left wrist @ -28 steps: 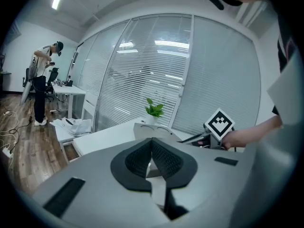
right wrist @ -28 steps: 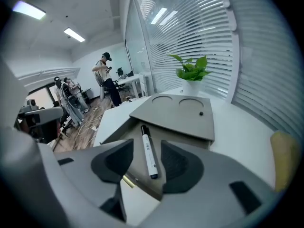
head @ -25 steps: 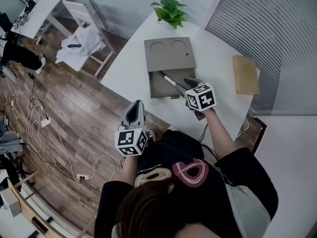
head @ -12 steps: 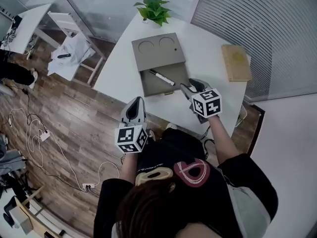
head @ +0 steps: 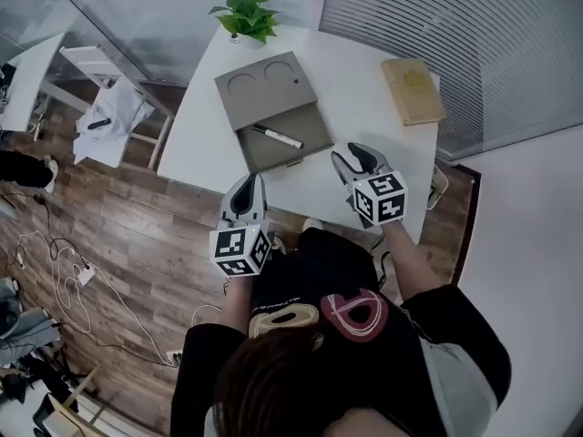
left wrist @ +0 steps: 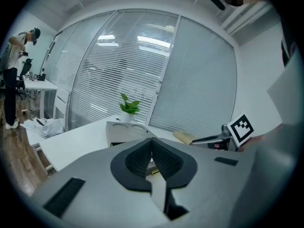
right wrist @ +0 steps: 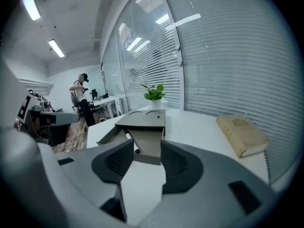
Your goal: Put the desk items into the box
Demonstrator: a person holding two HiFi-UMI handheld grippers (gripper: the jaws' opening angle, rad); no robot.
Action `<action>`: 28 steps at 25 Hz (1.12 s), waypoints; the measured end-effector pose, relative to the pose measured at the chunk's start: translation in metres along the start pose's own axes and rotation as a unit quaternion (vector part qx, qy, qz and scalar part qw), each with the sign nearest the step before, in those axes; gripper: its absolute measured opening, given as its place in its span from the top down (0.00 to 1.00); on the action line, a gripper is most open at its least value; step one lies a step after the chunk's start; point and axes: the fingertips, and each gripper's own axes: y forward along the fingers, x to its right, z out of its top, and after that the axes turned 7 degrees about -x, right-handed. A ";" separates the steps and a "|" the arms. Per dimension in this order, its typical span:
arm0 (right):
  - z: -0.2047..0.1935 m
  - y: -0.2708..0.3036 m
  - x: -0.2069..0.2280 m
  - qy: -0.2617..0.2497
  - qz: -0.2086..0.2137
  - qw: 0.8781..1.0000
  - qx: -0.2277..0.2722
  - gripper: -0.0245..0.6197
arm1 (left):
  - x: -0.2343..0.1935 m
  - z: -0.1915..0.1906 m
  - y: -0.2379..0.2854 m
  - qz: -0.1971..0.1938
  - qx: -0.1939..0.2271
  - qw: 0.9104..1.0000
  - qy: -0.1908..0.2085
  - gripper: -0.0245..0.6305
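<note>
Table state: the grey box lies open in the upper centre of the head view. A black-and-white pen already lies inside its tray. A tan book lies flat near the upper right corner of the table, well apart from the box. A potted plant stands at the far edge behind the box.

Left gripper: pads pressed together with nothing between them, held off the near edge of the table over the wood floor. Right gripper: jaws apart and empty, held above the near part of the table and aimed toward the box, with the book off to its right.

We judge the book to be the next item. Whether it fits the tray we cannot tell from here.

Handling notes (our estimate):
- The book looks stiff enough to hold its shape, heavier than the pen, and not fragile.
- It lies flat, so a jaw cannot get under it without lifting or sliding an edge first.
- The tabletop looks smooth, so the book may skate away when pushed.
- We would take it by the spine or a long edge, where the pages stay shut.
- A corner grip risks the cover fanning open or the book swinging down.
</note>
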 end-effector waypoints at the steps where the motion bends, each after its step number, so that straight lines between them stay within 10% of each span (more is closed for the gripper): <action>1: -0.003 -0.002 0.000 0.002 -0.006 1.000 0.001 0.68 | 0.002 -0.001 0.001 -0.005 -0.003 1.000 0.002 0.93; 28: -0.043 -0.055 0.018 0.047 -0.128 0.990 0.026 0.95 | 0.050 -0.021 0.018 -0.087 -0.046 0.995 0.030 0.93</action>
